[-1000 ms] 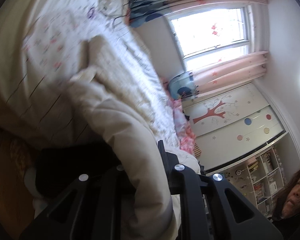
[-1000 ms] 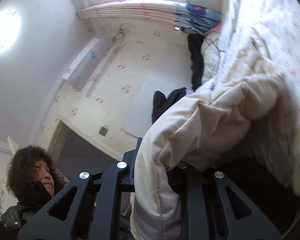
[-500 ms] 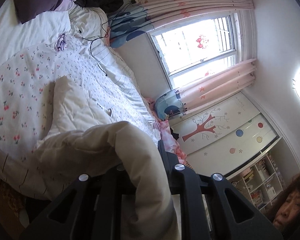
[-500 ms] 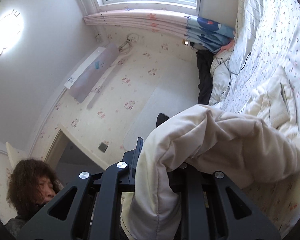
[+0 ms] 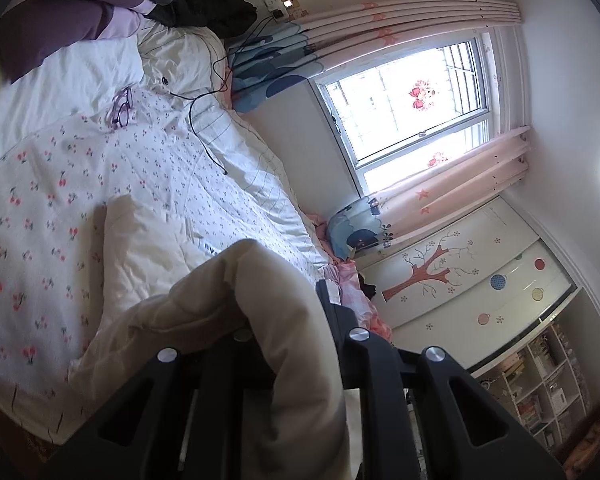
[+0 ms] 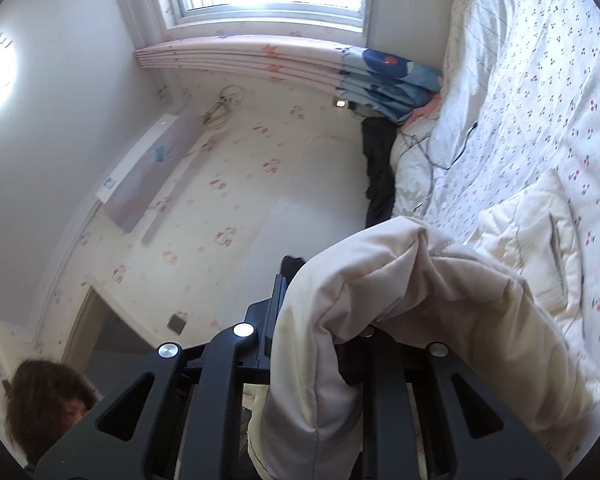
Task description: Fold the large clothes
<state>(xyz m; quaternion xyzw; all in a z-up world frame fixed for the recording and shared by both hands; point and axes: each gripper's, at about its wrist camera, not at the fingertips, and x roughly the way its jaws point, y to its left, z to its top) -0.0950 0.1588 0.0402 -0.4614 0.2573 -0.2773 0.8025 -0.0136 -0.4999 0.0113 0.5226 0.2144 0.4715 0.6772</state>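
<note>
A large cream padded garment point(image 5: 148, 264) lies partly on the cherry-print bed cover point(image 5: 40, 200). My left gripper point(image 5: 288, 320) is shut on one thick edge of it, which drapes over the jaws and hides the fingertips. In the right wrist view the same cream garment point(image 6: 440, 280) bunches over my right gripper point(image 6: 320, 328), which is shut on another edge. The far part with a pocket point(image 6: 540, 240) rests on the bed cover point(image 6: 560, 100). Both grippers hold the fabric raised above the bed.
Glasses point(image 5: 120, 110) and a black cable point(image 5: 204, 128) lie on the bed. Purple and dark clothes point(image 5: 80, 8) are piled at the head. A window point(image 5: 412, 92), curtains, a wardrobe point(image 5: 480, 272) and shelves stand beyond. The person's head point(image 6: 48, 404) is low left.
Both grippers have lifted and pulled back with the cream garment. The garment filled the views close up before; now more of the bed and room shows. Both grips are unchanged.
</note>
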